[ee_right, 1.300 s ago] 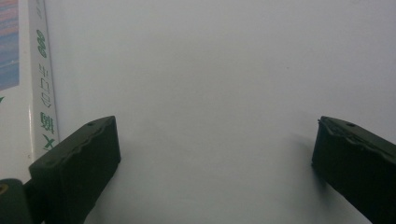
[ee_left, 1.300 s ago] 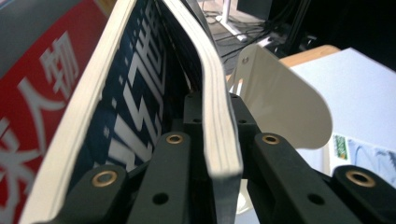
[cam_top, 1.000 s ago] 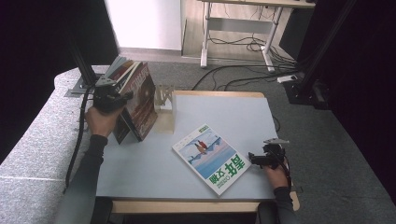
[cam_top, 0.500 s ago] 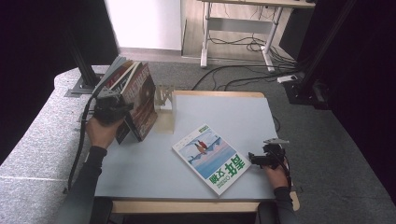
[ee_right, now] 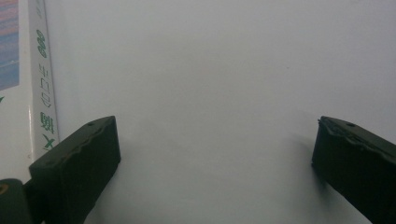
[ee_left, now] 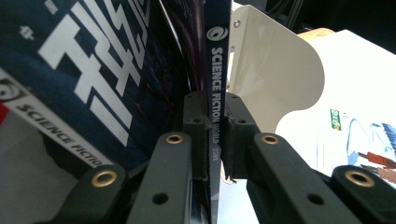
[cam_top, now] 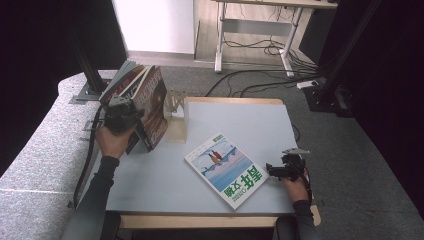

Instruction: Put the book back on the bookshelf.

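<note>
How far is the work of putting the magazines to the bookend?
Done, it seems: several magazines stand on edge by the white bookend. In hand: the left claw is shut on the Science Fiction World magazine. Left: the green-titled magazine lies flat; the right claw is open beside it.

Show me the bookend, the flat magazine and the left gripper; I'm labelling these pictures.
bookend (ee_left: 275, 74), left gripper view, on its cream upright plate.
flat magazine (cam_top: 227, 169), high view, on the middle of its cover.
left gripper (ee_left: 215, 122), left gripper view, between its fingertips, at the pinched magazine spine.

Grey carpet floor (cam_top: 350, 150), black curtains (cam_top: 45, 50), desk legs (cam_top: 220, 45) behind.
</note>
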The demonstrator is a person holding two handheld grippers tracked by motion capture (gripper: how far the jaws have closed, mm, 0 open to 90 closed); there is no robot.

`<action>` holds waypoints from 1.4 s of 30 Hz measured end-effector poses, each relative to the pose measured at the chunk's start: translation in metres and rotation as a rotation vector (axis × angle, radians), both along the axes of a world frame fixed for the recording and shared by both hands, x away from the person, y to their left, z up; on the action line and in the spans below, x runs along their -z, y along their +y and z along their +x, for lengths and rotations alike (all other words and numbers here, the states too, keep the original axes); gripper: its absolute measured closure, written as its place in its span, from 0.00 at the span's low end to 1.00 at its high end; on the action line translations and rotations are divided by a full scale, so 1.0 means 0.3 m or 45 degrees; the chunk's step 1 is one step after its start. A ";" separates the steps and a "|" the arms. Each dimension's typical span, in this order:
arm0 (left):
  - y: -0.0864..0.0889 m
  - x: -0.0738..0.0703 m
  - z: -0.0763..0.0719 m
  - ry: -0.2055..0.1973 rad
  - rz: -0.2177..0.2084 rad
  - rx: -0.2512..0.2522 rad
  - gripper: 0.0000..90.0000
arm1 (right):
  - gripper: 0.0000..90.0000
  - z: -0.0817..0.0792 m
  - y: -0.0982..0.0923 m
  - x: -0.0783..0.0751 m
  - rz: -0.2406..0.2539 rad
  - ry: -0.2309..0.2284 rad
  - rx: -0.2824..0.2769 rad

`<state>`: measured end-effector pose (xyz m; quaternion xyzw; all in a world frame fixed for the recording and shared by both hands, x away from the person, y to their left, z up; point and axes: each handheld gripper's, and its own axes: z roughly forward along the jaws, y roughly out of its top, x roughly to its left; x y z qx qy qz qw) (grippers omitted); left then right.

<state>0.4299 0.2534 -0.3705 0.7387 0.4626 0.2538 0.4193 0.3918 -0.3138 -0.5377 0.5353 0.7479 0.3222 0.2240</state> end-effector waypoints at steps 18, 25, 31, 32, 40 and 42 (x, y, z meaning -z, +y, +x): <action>0.021 -0.002 -0.079 -0.020 -0.026 0.054 0.72 | 0.01 0.000 0.000 0.000 -0.001 0.002 0.000; 0.031 0.015 -0.108 -0.014 -0.029 0.072 0.68 | 0.01 0.000 0.000 0.000 0.000 0.003 0.001; 0.023 0.024 -0.127 0.000 -0.030 0.116 0.59 | 0.01 0.000 0.000 0.000 0.000 0.002 0.001; 0.021 0.025 -0.128 0.002 -0.031 0.125 0.57 | 0.01 0.000 0.000 0.000 0.000 0.003 0.001; -0.023 0.049 -0.141 0.036 -0.006 0.207 0.43 | 0.01 0.000 0.000 0.000 0.000 0.002 0.001; -0.035 0.058 -0.143 0.056 0.004 0.224 0.39 | 0.01 0.000 0.000 0.000 0.000 0.002 0.001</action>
